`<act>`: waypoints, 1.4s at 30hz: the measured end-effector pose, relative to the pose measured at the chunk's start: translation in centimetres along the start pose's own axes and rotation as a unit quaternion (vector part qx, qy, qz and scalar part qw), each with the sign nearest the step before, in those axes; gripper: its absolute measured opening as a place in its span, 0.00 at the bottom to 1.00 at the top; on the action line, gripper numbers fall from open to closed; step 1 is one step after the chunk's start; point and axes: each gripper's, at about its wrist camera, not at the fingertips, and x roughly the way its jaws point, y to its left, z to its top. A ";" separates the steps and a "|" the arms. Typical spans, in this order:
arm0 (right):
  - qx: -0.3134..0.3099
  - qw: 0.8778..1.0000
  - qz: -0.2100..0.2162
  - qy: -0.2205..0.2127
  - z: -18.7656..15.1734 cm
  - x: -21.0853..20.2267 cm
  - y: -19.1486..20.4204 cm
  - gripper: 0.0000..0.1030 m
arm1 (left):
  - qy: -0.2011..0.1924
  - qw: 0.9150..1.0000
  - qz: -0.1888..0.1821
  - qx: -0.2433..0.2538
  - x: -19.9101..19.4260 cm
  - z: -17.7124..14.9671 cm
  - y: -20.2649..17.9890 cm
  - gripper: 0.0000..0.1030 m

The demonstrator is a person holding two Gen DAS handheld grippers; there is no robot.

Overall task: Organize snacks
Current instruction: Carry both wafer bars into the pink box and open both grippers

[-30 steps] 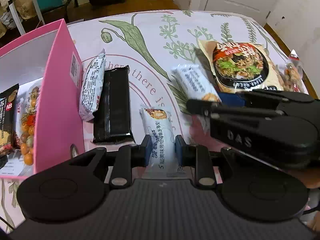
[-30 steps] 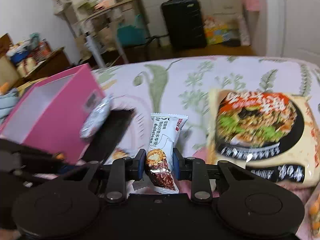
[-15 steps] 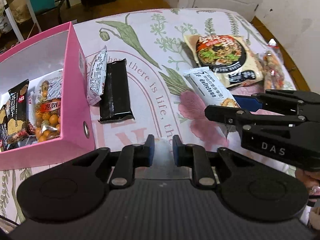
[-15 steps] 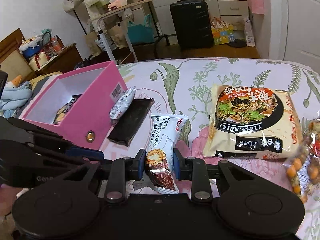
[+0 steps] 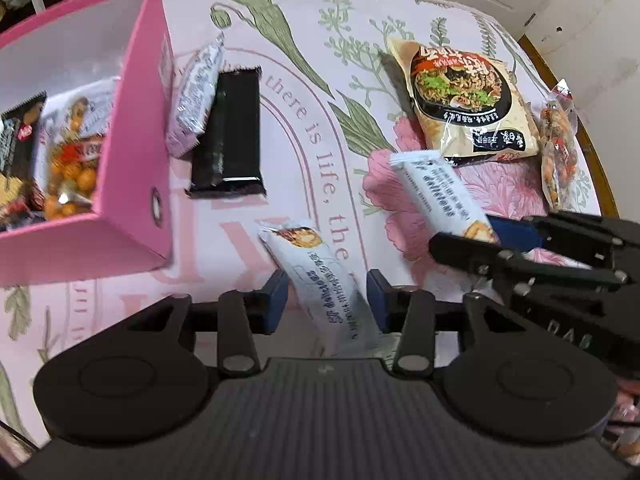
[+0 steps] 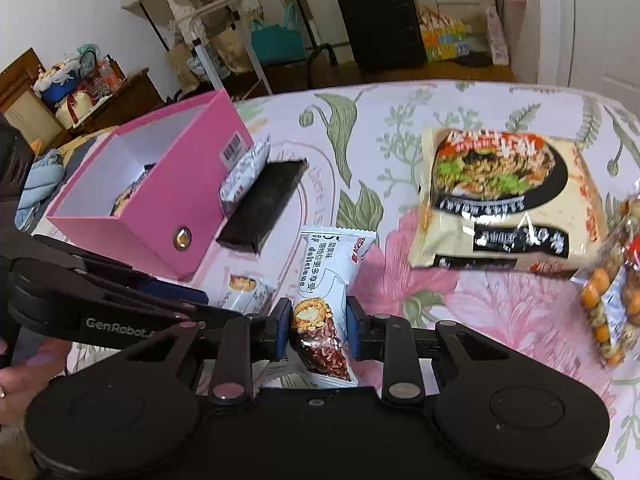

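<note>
Our left gripper point(image 5: 326, 294) sits at the bottom centre of its own view, its blue-padded jaws opening, and a white foil-wrapped snack bar point(image 5: 324, 284) lies loose between them, touching neither pad as far as we can tell; we judge it is being let go short of the box. Our right gripper point(image 6: 314, 328) pinches a second white foil-wrapped snack bar point(image 6: 326, 300) at its lower end, the pads pressed on the wrapper, so that the bar stands up and forward, ready to be carried. Its wrapper reads "delicious" beside Chinese characters, with a picture of a filled roll.

At the left of both views stands the open pink cardboard box point(image 6: 192, 196), with a barcode sticker on its side and a round metal eyelet on its end. It already holds snack bags, so we take it as the destination. A small silver packet point(image 5: 196, 96) leans against the box, resting on a flat black wrapper point(image 5: 228, 136). At the upper right lie a cream noodle bag point(image 5: 464, 100) and a clear bag of orange nuts point(image 5: 558, 140). The tablecloth point(image 5: 340, 40) reads "there is life, the".
</note>
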 end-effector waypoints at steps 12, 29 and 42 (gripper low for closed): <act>0.010 0.999 0.003 0.043 -0.9 0.0 0.5 0.32 | 0.017 1.000 0.011 0.021 -0.4 -1.0 -0.6 0.35; -0.055 0.993 0.090 0.053 1.6 -3.1 8.2 0.32 | -0.046 0.998 0.025 0.019 -12.8 -2.5 4.8 0.35; -0.159 0.977 0.140 -0.001 8.5 2.1 17.0 0.32 | -0.141 0.987 0.068 -0.034 -16.5 1.5 13.3 0.35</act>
